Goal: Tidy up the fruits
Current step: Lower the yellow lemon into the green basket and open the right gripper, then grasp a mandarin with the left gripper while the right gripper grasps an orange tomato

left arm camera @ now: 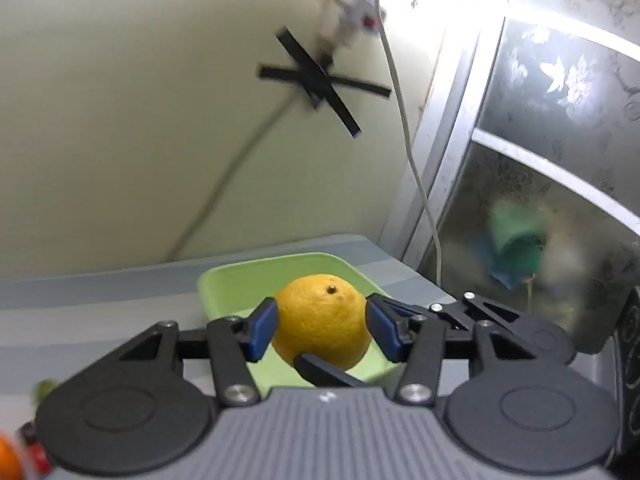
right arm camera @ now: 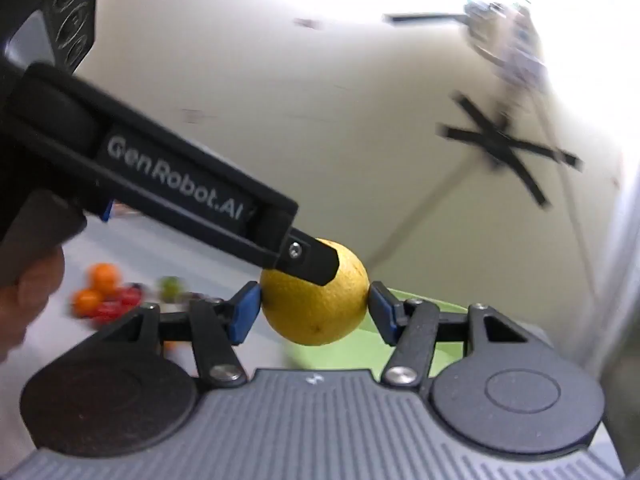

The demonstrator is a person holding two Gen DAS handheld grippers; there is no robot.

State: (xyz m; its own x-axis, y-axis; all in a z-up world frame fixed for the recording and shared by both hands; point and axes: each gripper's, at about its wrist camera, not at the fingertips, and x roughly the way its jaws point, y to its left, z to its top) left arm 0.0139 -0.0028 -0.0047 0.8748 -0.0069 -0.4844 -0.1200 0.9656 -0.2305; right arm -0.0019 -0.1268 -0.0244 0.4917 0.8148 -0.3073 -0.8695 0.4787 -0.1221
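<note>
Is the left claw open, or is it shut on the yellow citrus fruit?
Shut on it: the left claw has its blue pads touching both sides of the yellow citrus fruit.

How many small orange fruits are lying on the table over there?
2. One small orange fruit sits behind, another in front-left, both beside red fruits. The picture is blurred, and more may be hidden.

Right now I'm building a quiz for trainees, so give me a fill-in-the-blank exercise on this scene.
1. The citrus fruit sits between the left tool's ___ pads.
2. Behind the fruit lies a ___ tray.
3. Counting the right tool, ___ tools touch the fruit.
4. The tape cross on the wall is ___.
Missing words: blue; green; two; black.
</note>
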